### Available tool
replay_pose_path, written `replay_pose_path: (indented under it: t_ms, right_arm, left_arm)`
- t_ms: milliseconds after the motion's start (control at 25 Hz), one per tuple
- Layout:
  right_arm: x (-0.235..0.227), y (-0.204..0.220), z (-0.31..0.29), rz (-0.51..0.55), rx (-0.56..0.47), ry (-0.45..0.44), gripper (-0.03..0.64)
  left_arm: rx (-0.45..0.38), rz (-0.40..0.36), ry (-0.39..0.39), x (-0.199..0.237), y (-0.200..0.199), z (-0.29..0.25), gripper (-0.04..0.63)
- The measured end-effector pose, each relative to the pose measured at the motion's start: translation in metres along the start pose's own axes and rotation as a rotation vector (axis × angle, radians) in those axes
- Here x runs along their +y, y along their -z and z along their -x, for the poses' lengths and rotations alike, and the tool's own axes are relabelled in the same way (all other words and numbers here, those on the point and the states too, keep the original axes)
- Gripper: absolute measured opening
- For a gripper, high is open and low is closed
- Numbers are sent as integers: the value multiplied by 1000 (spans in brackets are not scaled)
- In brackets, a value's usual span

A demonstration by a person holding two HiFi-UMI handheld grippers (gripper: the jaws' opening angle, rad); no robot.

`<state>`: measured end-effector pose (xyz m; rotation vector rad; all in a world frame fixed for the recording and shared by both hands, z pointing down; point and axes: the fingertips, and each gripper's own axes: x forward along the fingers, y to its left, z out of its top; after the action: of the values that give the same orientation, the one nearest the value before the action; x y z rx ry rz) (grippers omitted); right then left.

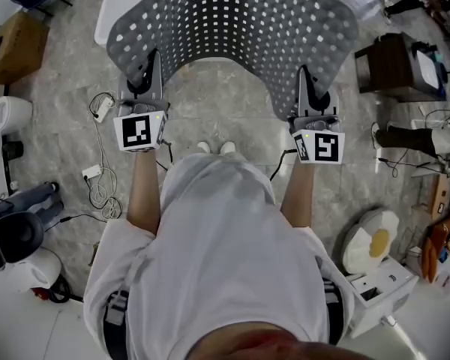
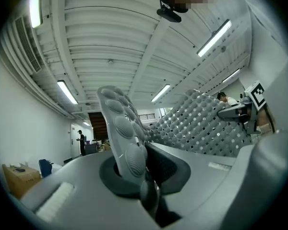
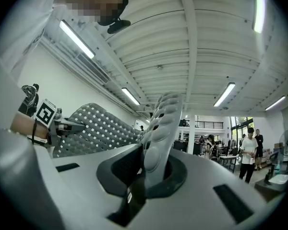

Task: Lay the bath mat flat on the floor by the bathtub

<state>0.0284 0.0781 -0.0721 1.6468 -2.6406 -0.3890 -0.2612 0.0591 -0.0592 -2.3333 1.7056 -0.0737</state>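
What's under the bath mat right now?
Grey tiled floor shows around the bath mat, and a white surface pokes out at its top-left edge. Whatever lies directly beneath is covered.

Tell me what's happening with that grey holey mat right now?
Left gripper and right gripper: jaws shut on near corners. Mat spread between them, not yet laid flat. Cables on floor at left.

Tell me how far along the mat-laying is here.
Done: the bath mat is picked up, with the left gripper and right gripper each shut on its near edge. In hand: it is held spread between them, above the tiled floor. Left: lowering it, laying it flat and letting go.
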Motion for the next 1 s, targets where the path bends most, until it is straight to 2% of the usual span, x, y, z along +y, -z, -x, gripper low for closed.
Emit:
replay_pose_path:
  t_ms: [320, 600, 800, 1000]
  right_arm:
    - [-22, 13, -1, 4, 59, 14, 21]
    - [-20, 36, -12, -19, 144, 36, 21]
    - [-33, 57, -19, -36, 196, 60, 21]
    - [-60, 81, -20, -49, 234, 56, 21]
  left_arm:
    - [45, -16, 42, 12, 14, -5, 18]
    - [60, 3, 88, 19, 38, -13, 18]
    - [87, 15, 121, 16, 58, -25, 20]
    - [129, 16, 116, 1, 71, -43, 18]
